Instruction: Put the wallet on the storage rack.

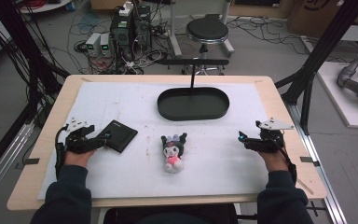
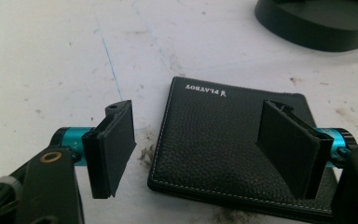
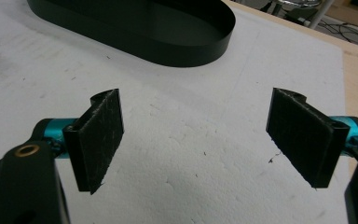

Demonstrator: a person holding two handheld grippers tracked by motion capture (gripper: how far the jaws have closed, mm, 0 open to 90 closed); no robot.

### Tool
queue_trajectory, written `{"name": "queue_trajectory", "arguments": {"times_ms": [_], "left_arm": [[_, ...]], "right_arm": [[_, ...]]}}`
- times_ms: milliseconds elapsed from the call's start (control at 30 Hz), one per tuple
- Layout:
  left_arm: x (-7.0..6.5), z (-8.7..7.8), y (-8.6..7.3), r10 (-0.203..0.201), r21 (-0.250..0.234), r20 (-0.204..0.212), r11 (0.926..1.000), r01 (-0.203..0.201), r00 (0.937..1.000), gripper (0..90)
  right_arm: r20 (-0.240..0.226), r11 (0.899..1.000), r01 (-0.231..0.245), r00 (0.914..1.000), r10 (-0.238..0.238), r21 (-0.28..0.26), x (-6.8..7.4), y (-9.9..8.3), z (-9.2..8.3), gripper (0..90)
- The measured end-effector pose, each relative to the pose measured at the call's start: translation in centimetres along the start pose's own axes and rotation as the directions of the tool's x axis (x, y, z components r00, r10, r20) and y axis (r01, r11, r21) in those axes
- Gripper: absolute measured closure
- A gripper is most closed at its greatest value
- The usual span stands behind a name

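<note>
Wallet (image 1: 117,135), black leather, lies flat on the white foam sheet (image 1: 121,100) that covers the desk (image 1: 272,91), at about 9 o'clock from the sheet's middle. In the left gripper view its grain, white edge stitching and a small white brand stamp near its far edge are plain to see.

Left hand-held gripper (image 1: 100,141) sits at the wallet's 8 o'clock side, held in the person's left hand (image 1: 77,149). Its jaws are spread wide. In the left gripper view one jaw stands over bare sheet just beside the wallet's edge and the other stands over the wallet's surface; whether that jaw touches the leather cannot be told.

Right hand-held gripper (image 1: 243,138) is well apart, at 3 o'clock on the sheet, held in the right hand (image 1: 272,151). Its jaws are also spread wide, with bare white foam between them in the right gripper view.

Between the two grippers, at about 6 o'clock from the sheet's middle, a small plush toy (image 1: 173,151) with a black hood, white face and pink front lies on the sheet. At 12 o'clock sits a black oval tray (image 1: 193,103) with a low wall; a thin black post (image 1: 192,74) rises at its far side.
</note>
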State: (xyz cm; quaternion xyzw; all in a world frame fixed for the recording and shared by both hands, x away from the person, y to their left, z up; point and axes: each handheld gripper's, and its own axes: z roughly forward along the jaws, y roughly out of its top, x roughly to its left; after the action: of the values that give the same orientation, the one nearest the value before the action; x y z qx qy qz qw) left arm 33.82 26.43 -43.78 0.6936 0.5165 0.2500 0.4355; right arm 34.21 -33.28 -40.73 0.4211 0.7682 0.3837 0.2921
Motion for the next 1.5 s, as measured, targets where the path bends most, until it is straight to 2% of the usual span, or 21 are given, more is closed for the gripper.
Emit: {"name": "queue_trajectory", "arguments": {"times_ms": [167, 233, 333, 400, 433, 500, 533, 600, 767, 833, 933, 1067, 1133, 1167, 1200, 1233, 1267, 1300, 1367, 1400, 1500], "left_arm": [[0.8, 0.3, -0.2, -0.035, 0.011, -0.032, 0.9993, 0.035, 0.9989, 27.0], [1.3, 0.8, -0.4, -0.048, 0.050, -0.028, 0.9975, 0.050, 0.9984, 27.0], [1.3, 1.1, -0.3, -0.042, 0.073, -0.018, 0.9964, 0.043, 0.9989, 27.6], [1.2, 1.1, -0.3, -0.022, 0.080, 0.009, 0.9965, 0.022, 0.9997, 30.8], [1.1, 1.2, -0.3, -0.011, 0.084, 0.019, 0.9964, 0.010, 0.9998, 36.9], [1.0, 1.4, -0.3, 0.001, 0.106, 0.030, 0.9944, -0.004, 0.9995, 38.3], [1.0, 1.4, -0.2, -0.004, 0.111, 0.046, 0.9938, -0.002, 0.9989, 44.4], [1.1, 1.4, -0.3, -0.022, 0.113, 0.062, 0.9935, 0.015, 0.9979, 47.4], [1.1, 1.1, -0.1, -0.043, 0.128, 0.036, 0.9911, 0.038, 0.9984, 53.6], [1.2, 0.7, 0.0, -0.062, 0.123, 0.031, 0.9907, 0.057, 0.9976, 67.2], [1.0, 0.6, 0.0, -0.066, 0.132, 0.034, 0.9893, 0.061, 0.9972, 67.9], [0.4, 0.3, 0.1, -0.087, 0.172, 0.052, 0.9821, 0.077, 0.9948, 69.6], [0.0, 0.0, 0.2, -0.071, 0.189, 0.056, 0.9802, 0.059, 0.9959, 69.5], [-0.2, 0.0, 0.2, -0.038, 0.179, 0.047, 0.9834, 0.029, 0.9982, 64.3], [-0.4, 0.0, 0.2, 0.005, 0.155, 0.032, 0.9878, -0.010, 0.9995, 64.3], [-0.5, 0.1, 0.2, 0.053, 0.127, 0.030, 0.9903, -0.056, 0.9982, 46.2], [-0.6, 0.2, 0.3, 0.104, 0.096, 0.048, 0.9895, -0.108, 0.9935, 45.7], [-0.7, 0.1, 0.3, 0.159, 0.068, 0.057, 0.9843, -0.163, 0.9856, 45.7], [-1.1, 0.1, 0.4, 0.234, 0.020, 0.111, 0.9712, -0.237, 0.9659, 43.4], [-1.3, 0.1, 0.3, 0.258, 0.010, 0.154, 0.9648, -0.263, 0.9537, 43.9], [-2.2, 0.5, 0.0, 0.343, 0.007, 0.215, 0.9357, -0.353, 0.9144, 45.7]], "right_arm": [[0.001, 1.000, 0.002, 1.0000, -0.002, -0.002, 0.1, 0.0, -0.1, 19.2], [0.000, 1.000, 0.004, 1.0000, -0.004, 0.001, 0.2, 0.0, -0.1, 19.2], [-0.002, 1.000, 0.005, 1.0000, -0.005, 0.002, 0.3, 0.1, 0.0, 19.2], [-0.004, 1.000, 0.006, 1.0000, -0.006, 0.003, 0.3, 0.1, 0.0, 19.2], [-0.002, 1.000, 0.010, 0.9999, -0.010, 0.005, 0.3, 0.0, 0.0, 19.2], [-0.004, 1.000, 0.007, 1.0000, -0.007, 0.005, 0.3, 0.0, 0.1, 19.2], [-0.004, 1.000, 0.008, 1.0000, -0.008, 0.008, 0.3, 0.0, 0.1, 19.3], [-0.004, 1.000, 0.005, 1.0000, -0.005, 0.009, 0.4, 0.0, 0.1, 19.2], [-0.007, 1.000, 0.012, 0.9999, -0.012, 0.012, 0.4, 0.0, 0.2, 19.3], [-0.006, 1.000, 0.012, 0.9999, -0.012, 0.012, 0.4, 0.0, 0.2, 19.3], [-0.005, 1.000, 0.012, 0.9999, -0.012, 0.010, 0.4, 0.0, 0.2, 19.3], [-0.006, 1.000, 0.008, 0.9999, -0.008, 0.014, 0.4, 0.0, 0.2, 19.3], [-0.006, 1.000, 0.006, 1.0000, -0.006, 0.015, 0.4, 0.0, 0.2, 19.3], [-0.005, 1.000, 0.005, 1.0000, -0.005, 0.017, 0.3, 0.0, 0.2, 19.3], [-0.005, 1.000, 0.005, 1.0000, -0.005, 0.017, 0.3, 0.0, 0.2, 19.3], [-0.007, 1.000, 0.004, 1.0000, -0.003, 0.015, 0.4, 0.0, 0.2, 19.3], [-0.008, 1.000, 0.007, 0.9999, -0.006, 0.014, 0.4, 0.0, 0.2, 19.3], [-0.008, 1.000, 0.007, 0.9999, -0.006, 0.014, 0.4, 0.0, 0.2, 19.3], [-0.009, 1.000, 0.009, 0.9999, -0.009, 0.013, 0.4, 0.0, 0.2, 19.3], [-0.008, 1.000, 0.007, 0.9999, -0.006, 0.013, 0.4, 0.0, 0.2, 19.3], [-0.009, 1.000, 0.004, 1.0000, -0.004, 0.013, 0.3, 0.0, 0.2, 19.3]]}}
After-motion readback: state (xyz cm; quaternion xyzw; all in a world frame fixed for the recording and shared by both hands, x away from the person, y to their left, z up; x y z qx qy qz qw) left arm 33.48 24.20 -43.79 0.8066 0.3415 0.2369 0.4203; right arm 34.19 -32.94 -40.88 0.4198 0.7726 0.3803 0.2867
